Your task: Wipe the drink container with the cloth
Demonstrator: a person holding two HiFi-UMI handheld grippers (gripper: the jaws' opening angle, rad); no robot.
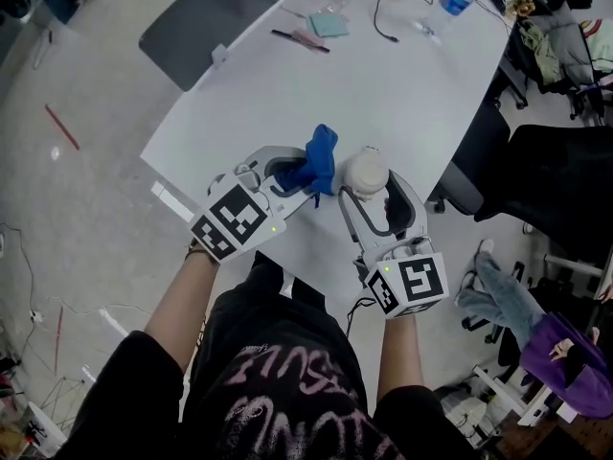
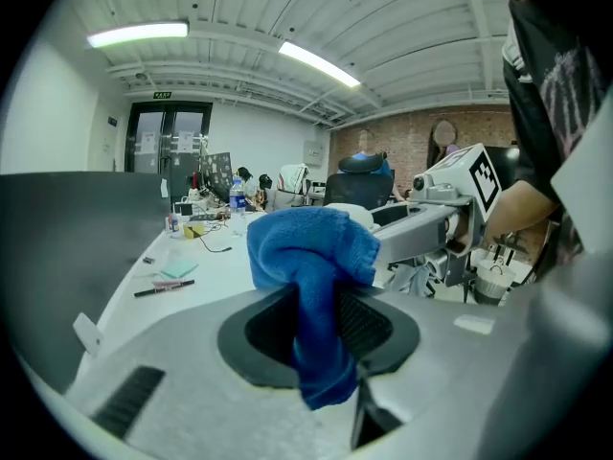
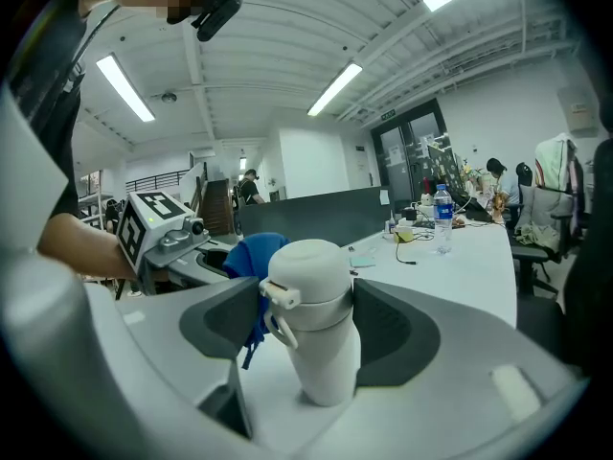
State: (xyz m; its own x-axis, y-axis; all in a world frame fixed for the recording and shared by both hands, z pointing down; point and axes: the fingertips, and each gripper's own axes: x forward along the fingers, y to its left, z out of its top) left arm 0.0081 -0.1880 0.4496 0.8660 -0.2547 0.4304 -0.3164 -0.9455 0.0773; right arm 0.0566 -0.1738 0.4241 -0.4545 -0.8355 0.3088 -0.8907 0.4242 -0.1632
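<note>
A white drink container (image 1: 366,171) with a rounded lid stands between the fingers of my right gripper (image 1: 372,192), which is shut on it over the near edge of the white table (image 1: 402,94). In the right gripper view the container (image 3: 314,319) fills the gap between the dark pads, with its lid latch pointing left. My left gripper (image 1: 305,178) is shut on a blue cloth (image 1: 321,156). The cloth bunches above the jaws, just left of the container and very close to it. In the left gripper view the cloth (image 2: 311,257) hangs through the pinched pads.
Farther along the table lie a pen (image 1: 299,38), a teal note pad (image 1: 329,24), a black cable (image 1: 383,19) and a water bottle (image 1: 454,0). Black chairs (image 1: 565,171) stand to the right. A dark grey panel (image 1: 215,12) lies on the floor at the left.
</note>
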